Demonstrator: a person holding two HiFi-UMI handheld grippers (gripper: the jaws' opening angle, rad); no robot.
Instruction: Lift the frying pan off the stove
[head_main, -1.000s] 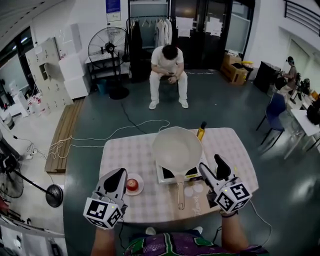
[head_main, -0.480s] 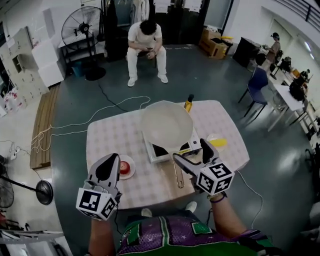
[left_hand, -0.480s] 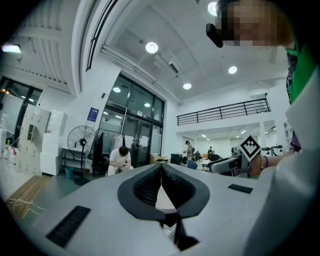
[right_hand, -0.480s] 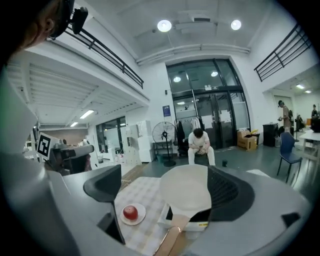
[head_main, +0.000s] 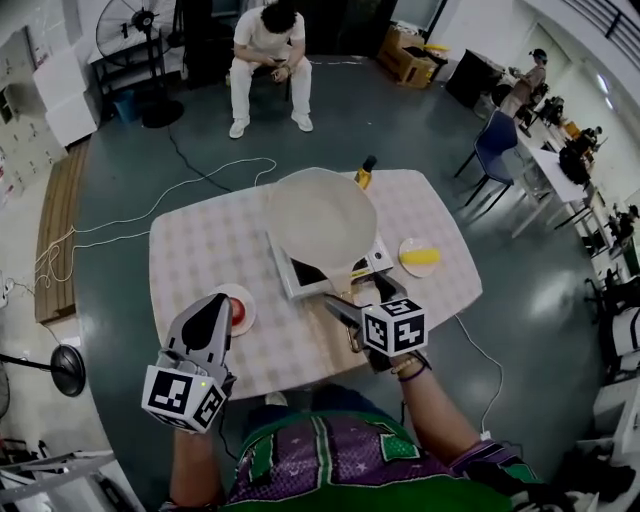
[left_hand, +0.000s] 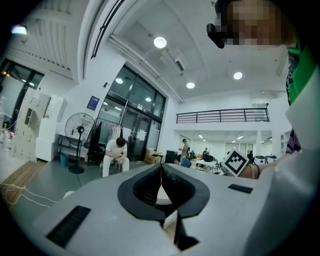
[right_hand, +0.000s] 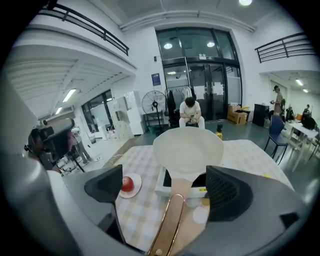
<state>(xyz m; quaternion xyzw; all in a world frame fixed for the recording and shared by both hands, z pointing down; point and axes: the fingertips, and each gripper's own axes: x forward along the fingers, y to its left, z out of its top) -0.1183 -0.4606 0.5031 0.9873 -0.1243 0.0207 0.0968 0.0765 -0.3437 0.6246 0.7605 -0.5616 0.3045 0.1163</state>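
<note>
On the table the stove still carries the frying pan, but the right gripper has come astride its handle, jaws wide, just starting to close, not yet gripping, so the lift looks near; the left gripper hangs closed, empty

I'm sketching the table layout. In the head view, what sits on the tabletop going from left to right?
Small plate holding a red fruit → frying pan → second plate holding a yellow item.
</note>
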